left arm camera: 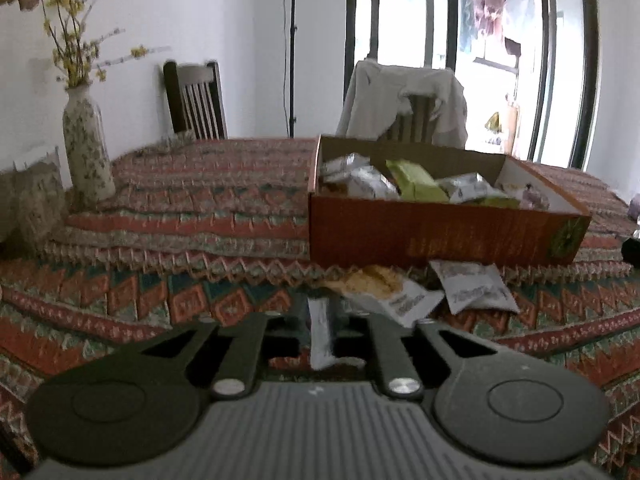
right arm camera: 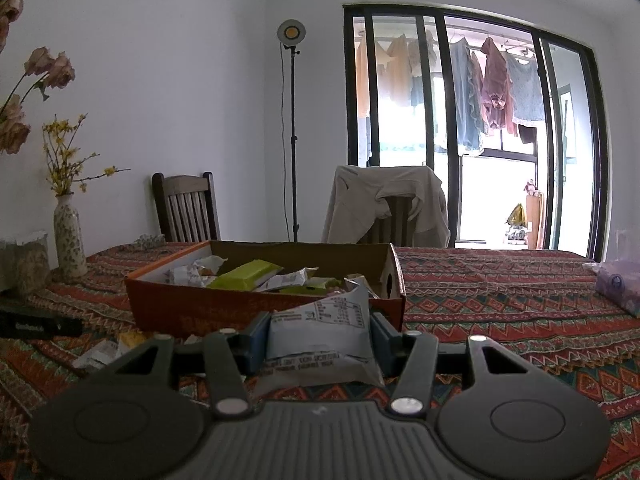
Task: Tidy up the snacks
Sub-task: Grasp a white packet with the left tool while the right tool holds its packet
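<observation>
An orange cardboard box [left arm camera: 440, 236] holds several snack packets, silver and green; it also shows in the right wrist view [right arm camera: 224, 312]. My left gripper [left arm camera: 320, 324] is shut on a thin white snack packet [left arm camera: 321, 336], held edge-on just above the cloth. Two loose packets [left arm camera: 472, 288] lie on the tablecloth in front of the box. My right gripper [right arm camera: 318, 332] is shut on a white snack packet [right arm camera: 320, 344] with printed text, held just in front of the box's near right corner.
A patterned tablecloth [left arm camera: 180, 216] covers the table. A flowered vase [left arm camera: 86, 148] stands at the far left. Two chairs [right arm camera: 186, 208] stand behind the table. A purple pack [right arm camera: 618, 284] lies at the right. A black object [right arm camera: 36, 324] lies at the left.
</observation>
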Tool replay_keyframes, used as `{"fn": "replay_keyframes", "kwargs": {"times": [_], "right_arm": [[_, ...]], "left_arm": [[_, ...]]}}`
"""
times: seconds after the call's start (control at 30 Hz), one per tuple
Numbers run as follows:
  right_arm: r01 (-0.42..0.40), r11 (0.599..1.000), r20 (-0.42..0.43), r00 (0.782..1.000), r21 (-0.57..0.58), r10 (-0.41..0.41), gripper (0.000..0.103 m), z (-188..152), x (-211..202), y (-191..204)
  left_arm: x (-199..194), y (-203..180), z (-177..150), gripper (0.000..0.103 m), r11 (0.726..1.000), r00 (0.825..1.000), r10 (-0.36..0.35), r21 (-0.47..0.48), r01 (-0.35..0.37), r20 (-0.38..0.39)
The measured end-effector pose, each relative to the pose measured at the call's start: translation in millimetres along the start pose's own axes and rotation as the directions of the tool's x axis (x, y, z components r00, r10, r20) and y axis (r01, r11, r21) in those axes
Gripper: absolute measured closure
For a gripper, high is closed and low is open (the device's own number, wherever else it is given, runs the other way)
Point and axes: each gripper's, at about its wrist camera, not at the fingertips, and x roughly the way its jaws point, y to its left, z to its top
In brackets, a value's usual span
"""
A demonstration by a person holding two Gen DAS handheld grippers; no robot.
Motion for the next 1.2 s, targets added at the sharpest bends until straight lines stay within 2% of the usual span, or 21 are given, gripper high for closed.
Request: {"fn": "replay_keyframes", "kwargs": {"times": [0.03,0.1,0.27,0.37,0.43,0.53,0.6,0.63,0.73,0.87,0.9,0.97,1.07,1.1,1.2], "right_arm": [[0.0,1.0,-0.002,1.0,0.001,0.0,0.051,-0.3,0.0,-0.5],[0.001,1.0,-0.005,1.0,0.003,-0.001,0.051,-0.4,1.1,-0.7],[0.0,1.0,-0.012,1.0,0.007,0.0,0.051,-3.0,4.1,-1.7],[0.001,1.0,-0.017,1.0,0.009,0.0,0.051,-3.7,6.4,-2.1],[0.002,1.0,-0.021,1.0,0.011,-0.002,0.051,-5.5,7.5,-3.4],[0.004,1.0,-0.023,1.0,0.013,-0.004,0.051,-5.9,8.8,-5.1],[0.005,1.0,-0.025,1.0,0.016,-0.005,0.051,-6.9,9.3,-6.6],[0.006,1.0,-0.026,1.0,0.018,-0.006,0.051,-7.4,9.8,-7.3],[0.005,1.0,-0.029,1.0,0.021,-0.004,0.051,-8.8,11.0,-7.7],[0.0,1.0,-0.028,1.0,0.022,0.0,0.051,-9.8,11.6,-7.5],[-0.001,1.0,-0.028,1.0,0.022,0.001,0.051,-9.8,11.5,-7.7],[-0.002,1.0,-0.027,1.0,0.023,0.003,0.051,-9.9,11.2,-7.7],[-0.004,1.0,-0.027,1.0,0.024,0.005,0.051,-10.3,11.3,-6.6],[-0.005,1.0,-0.027,1.0,0.023,0.006,0.051,-10.4,11.2,-5.8],[-0.008,1.0,-0.026,1.0,0.021,0.008,0.051,-10.5,10.2,-4.5]], "left_arm": [[2.6,0.1,-2.0,0.053,1.0,1.0,0.0,-0.007,-0.001,-0.018],[5.8,-1.3,-5.4,0.033,1.0,0.999,0.009,-0.009,-0.009,-0.036],[23.3,-10.3,-6.7,0.031,1.0,0.995,0.008,-0.002,-0.009,-0.104],[34.2,-14.4,-3.2,0.026,0.999,0.991,-0.025,-0.032,0.021,-0.131],[41.5,-21.4,-1.1,0.02,1.0,0.989,-0.02,-0.023,0.017,-0.145],[50.1,-31.8,-0.2,0.017,1.0,0.988,-0.01,-0.005,0.009,-0.153],[52.0,-39.1,-2.0,0.023,1.0,0.99,0.016,0.026,-0.013,-0.141],[50.3,-40.0,-2.6,0.031,1.0,0.991,0.009,0.021,-0.006,-0.13],[44.1,-40.4,-5.6,0.041,1.0,0.994,0.004,0.026,-0.002,-0.108],[32.2,-38.6,-12.1,0.045,0.999,0.997,0.0,0.045,0.003,-0.072],[27.9,-39.2,-14.2,0.064,0.998,0.998,0.002,0.06,0.002,-0.062],[22.5,-37.8,-16.8,0.062,0.997,0.998,-0.004,0.073,0.008,-0.055],[14.8,-35.0,-21.3,0.065,0.996,0.999,-0.008,0.087,0.011,-0.039],[11.4,-33.8,-22.0,0.077,0.996,1.0,-0.004,0.088,0.006,-0.024],[0.6,-29.3,-19.9,0.087,0.996,1.0,-0.01,0.086,0.009,0.013]]}}
